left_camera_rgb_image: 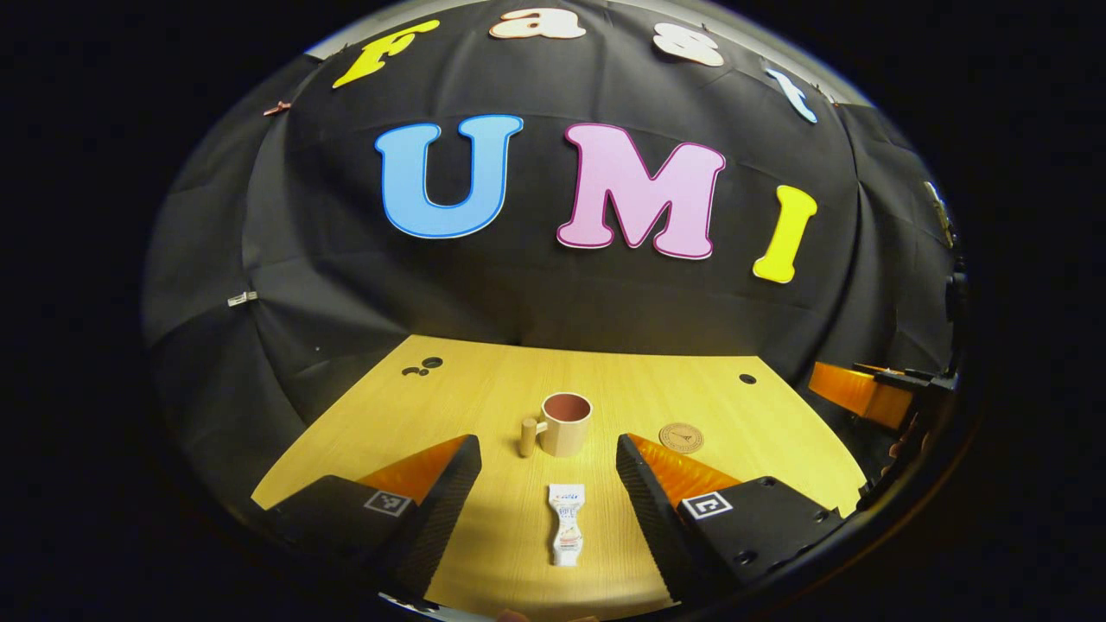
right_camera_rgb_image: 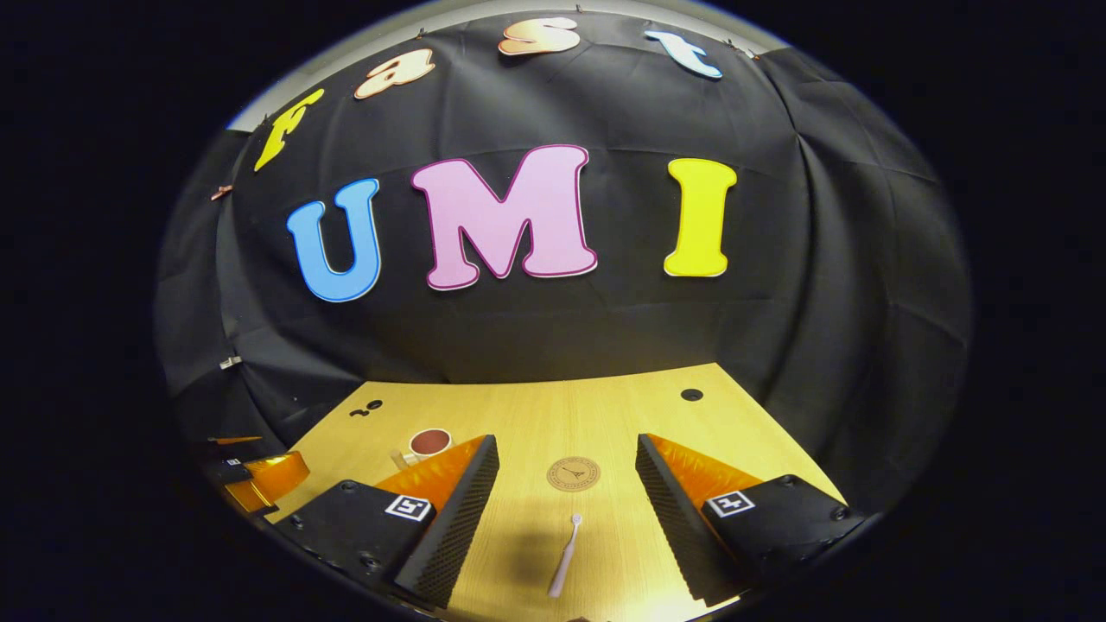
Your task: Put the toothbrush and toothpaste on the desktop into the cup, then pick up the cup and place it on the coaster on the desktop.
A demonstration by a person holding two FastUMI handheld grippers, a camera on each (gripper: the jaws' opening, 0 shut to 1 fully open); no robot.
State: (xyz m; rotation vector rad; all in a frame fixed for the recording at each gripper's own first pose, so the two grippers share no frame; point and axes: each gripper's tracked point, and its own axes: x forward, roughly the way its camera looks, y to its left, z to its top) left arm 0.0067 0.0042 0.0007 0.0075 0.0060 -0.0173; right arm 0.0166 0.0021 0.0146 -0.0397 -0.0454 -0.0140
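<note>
On the table (left_camera_rgb_image: 415,406), the toothpaste (left_camera_rgb_image: 567,523) lies before the cup (left_camera_rgb_image: 566,423), with the coaster (left_camera_rgb_image: 681,437) right of the cup.

— How does the left claw (left_camera_rgb_image: 548,484) stand in the left gripper view?
— Its two fingers are spread wide apart, pressing on nothing, held low and pointing forward.
— And the right claw (right_camera_rgb_image: 567,484)?
— The same in the right gripper view: fingers wide apart, nothing between them in contact, level and low.
— Do they see each other?
— Yes, each shows at the far edge of the other's view, off to the side.
</note>
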